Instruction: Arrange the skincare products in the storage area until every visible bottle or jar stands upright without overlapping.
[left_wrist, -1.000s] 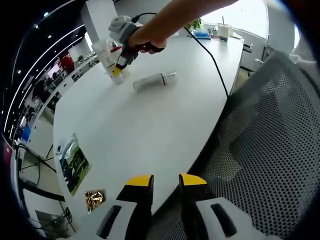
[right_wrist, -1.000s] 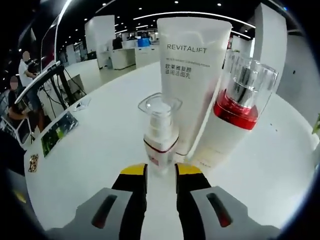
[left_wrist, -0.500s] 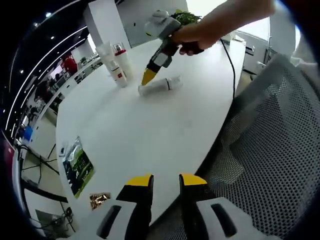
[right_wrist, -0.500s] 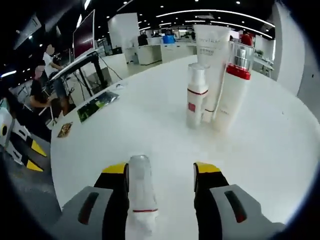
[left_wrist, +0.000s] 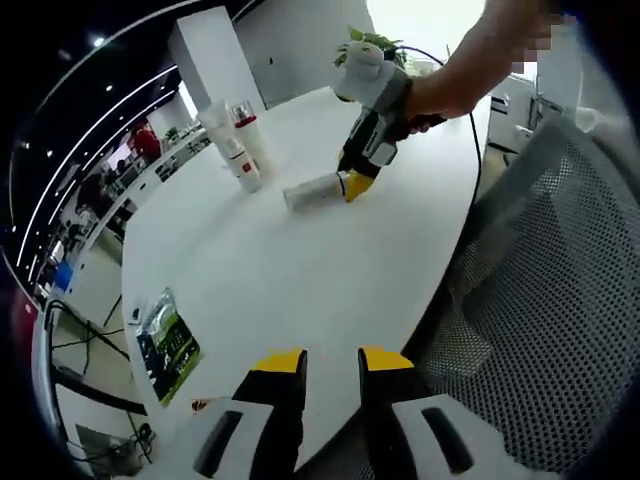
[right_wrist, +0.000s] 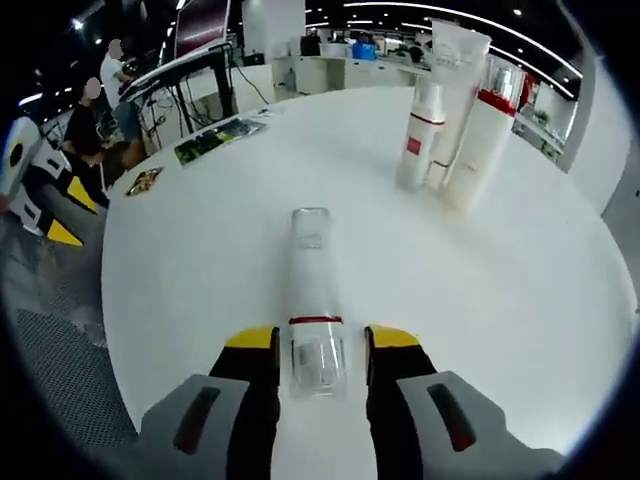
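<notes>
On white table (right_wrist: 560, 300), lying bottle (right_wrist: 312, 300) sits between right gripper's (right_wrist: 320, 345) fingers (right_wrist: 250, 345).

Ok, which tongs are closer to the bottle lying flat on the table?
Right. The right tongs straddle the capped end of the lying bottle. The left tongs hang back at the table's near edge, well away from it.

left gripper view far back at table (left_wrist: 300, 280) edge, right gripper view low, close, both sharing lying bottle (right_wrist: 312, 290)
</notes>
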